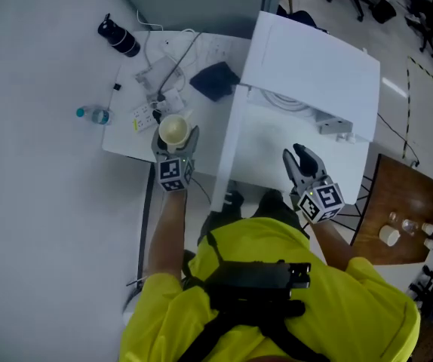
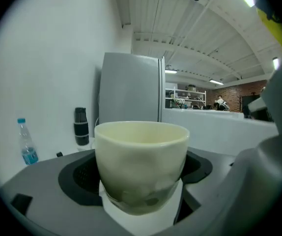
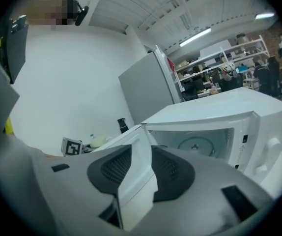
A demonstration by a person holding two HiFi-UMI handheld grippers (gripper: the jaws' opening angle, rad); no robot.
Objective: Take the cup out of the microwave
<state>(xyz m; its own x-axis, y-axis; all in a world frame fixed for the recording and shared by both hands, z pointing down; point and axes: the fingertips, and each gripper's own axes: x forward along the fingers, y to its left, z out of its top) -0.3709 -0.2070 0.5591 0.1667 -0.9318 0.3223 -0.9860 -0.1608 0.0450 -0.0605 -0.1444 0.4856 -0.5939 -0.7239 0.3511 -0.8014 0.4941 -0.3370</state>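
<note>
- One boxy white microwave (image 1: 307, 59), just ahead of the right tongs (image 1: 296, 157); smooth door (image 1: 230, 138) swung open between both tongs.
- One flat white table (image 1: 122, 140) below the left tongs (image 1: 176, 136).
- One dark cloth (image 1: 215, 80), one black flask (image 1: 118, 38), one clear bottle (image 1: 93, 115) beyond the left tongs.
- One round cream cup (image 2: 141, 156), out of the microwave, gripped wide by the left tongs.
- Right tongs narrowly parted, empty.
</note>
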